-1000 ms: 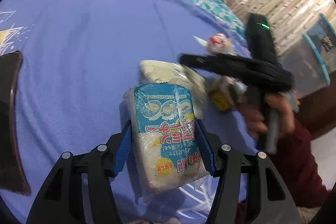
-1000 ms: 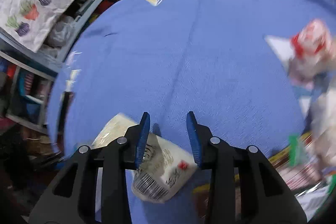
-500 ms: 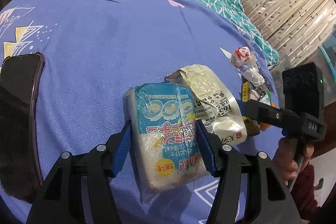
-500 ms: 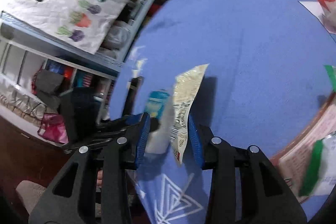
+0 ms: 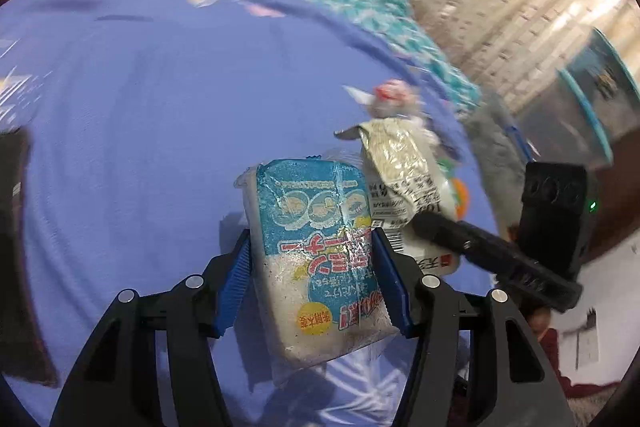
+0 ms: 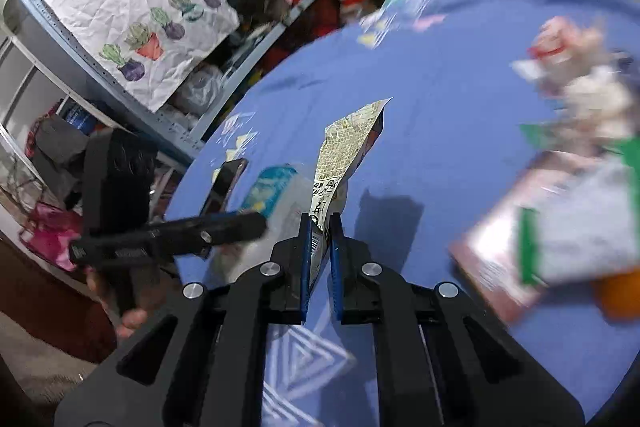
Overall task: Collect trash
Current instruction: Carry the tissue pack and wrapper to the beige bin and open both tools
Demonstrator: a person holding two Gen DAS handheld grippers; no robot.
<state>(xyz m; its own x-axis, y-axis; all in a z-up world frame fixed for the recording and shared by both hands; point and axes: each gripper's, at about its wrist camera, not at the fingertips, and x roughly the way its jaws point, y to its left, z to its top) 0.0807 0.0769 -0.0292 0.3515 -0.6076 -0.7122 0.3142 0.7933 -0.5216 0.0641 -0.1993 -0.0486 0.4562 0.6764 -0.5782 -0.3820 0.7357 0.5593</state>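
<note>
Both grippers are up over the purple bedspread [image 5: 132,115], each with a piece of rubbish in it. The left gripper [image 5: 314,267] has its blue pads pressed against the two long sides of a blue-and-white wrapper [image 5: 316,247], a flat packet with cartoon faces and red lettering, which stands more or less upright between the fingers and is lifted clear of the cloth. Just to its right, the right gripper [image 6: 319,241] pinches a crinkled cream wrapper [image 6: 340,151] by its lower edge, its jaws drawn nearly together with only the thin film between them; the wrapper sticks up and leans away, its printed side and a barcode label turned toward the left-hand camera. The two wrappers are close side by side; I cannot tell whether they are touching. Farther back on the bedspread a crumpled red-and-white wrapper [image 5: 390,97] sits near the far edge, and in the right-hand view a blurred heap of litter [image 6: 568,203] with green and orange bits lies to the right. A dark phone [image 6: 224,187] lies flat near the bed's left edge, and beyond it a white "Home" bag [image 6: 128,11] hangs on cluttered shelves
</note>
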